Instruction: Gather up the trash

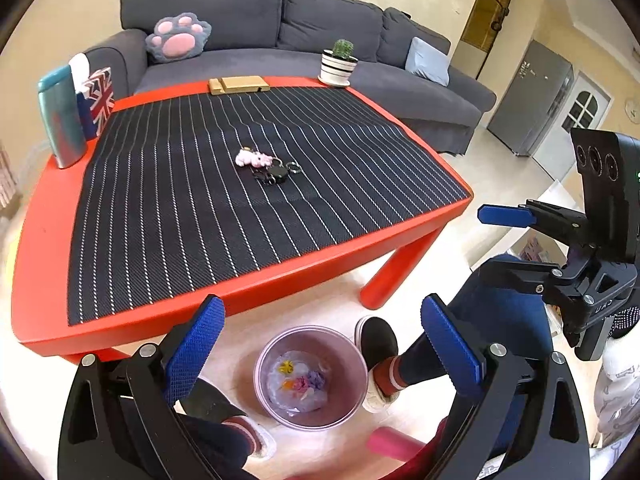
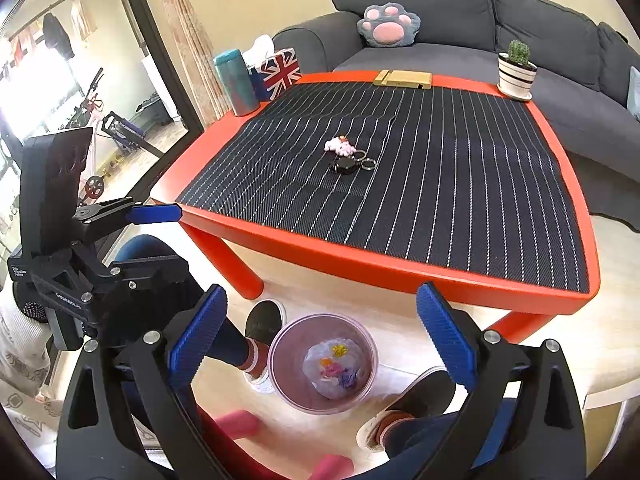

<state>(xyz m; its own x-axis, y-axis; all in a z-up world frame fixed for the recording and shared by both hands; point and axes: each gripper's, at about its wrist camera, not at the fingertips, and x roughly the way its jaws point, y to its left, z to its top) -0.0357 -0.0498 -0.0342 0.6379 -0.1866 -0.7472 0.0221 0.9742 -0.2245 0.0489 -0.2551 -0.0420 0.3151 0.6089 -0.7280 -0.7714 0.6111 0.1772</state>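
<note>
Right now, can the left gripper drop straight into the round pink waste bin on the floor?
Probably yes: the left gripper is open and empty, and the pink waste bin sits between the person's slippered feet with its mouth uncovered.

The table [image 1: 280, 276] is orange-red, under a black mat [image 1: 248, 200] with thin white dotted stripes; at mid-frame lies a pink-and-white plush keychain [image 1: 252, 158] with a black fob. At upper left stand a teal bottle [image 1: 60, 116] and a Union Jack tissue box [image 1: 98, 100]; the sofa [image 1: 320, 24] is dark grey, its paw cushion [image 1: 178, 36] grey and pink. Lower centre, the bin [image 1: 311, 376] is translucent pinkish-mauve, holding yellow, orange, pink and purple scraps; the gripper fingers [image 1: 196, 348] are blue on black.
</note>
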